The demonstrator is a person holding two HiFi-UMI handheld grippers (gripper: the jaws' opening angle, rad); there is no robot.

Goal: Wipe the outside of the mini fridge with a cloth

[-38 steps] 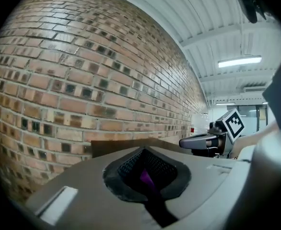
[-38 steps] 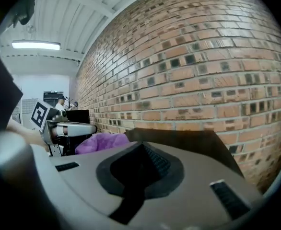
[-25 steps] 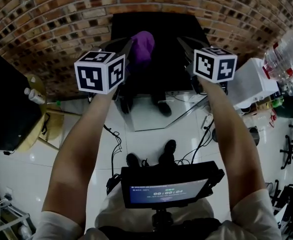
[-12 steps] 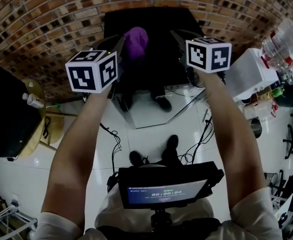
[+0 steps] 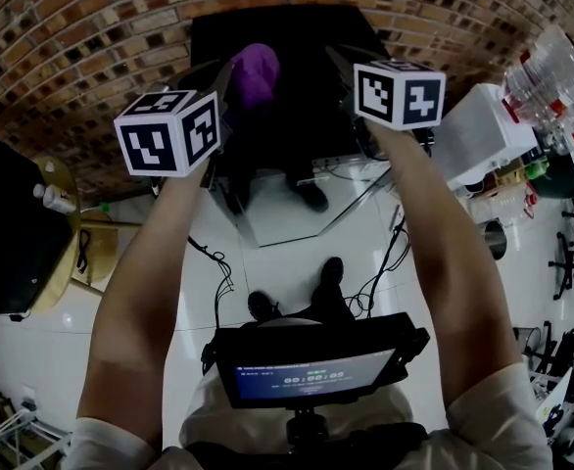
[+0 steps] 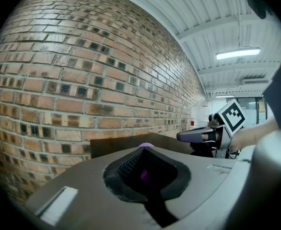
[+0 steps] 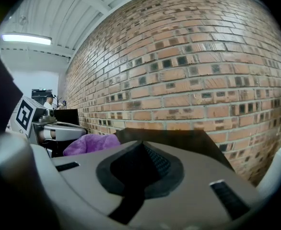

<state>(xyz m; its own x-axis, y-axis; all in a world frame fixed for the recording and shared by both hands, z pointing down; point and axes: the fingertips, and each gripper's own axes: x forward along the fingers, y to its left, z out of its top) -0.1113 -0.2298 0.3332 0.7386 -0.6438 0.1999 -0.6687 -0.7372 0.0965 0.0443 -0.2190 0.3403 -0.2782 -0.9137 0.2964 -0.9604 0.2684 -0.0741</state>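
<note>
While purple cloth (image 5: 255,71) lies on fridge (image 5: 302,29), L tool (image 5: 229,72) & R tool (image 5: 335,56) both closed, empty.

My right gripper (image 7: 142,144) has its jaws pressed together, nothing between them; beyond, a purple cloth (image 7: 90,143) rests on the dark mini fridge (image 7: 191,140); brick wall (image 7: 188,71) behind.

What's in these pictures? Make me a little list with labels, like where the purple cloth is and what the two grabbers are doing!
Place: black mini fridge against a brick wall
Cloth: purple cloth bunched on the fridge's top
Left side: left gripper, jaws shut, cloth just ahead of it
Right side: right gripper, jaws shut, nothing between them
Wiping: not yet begun
</note>
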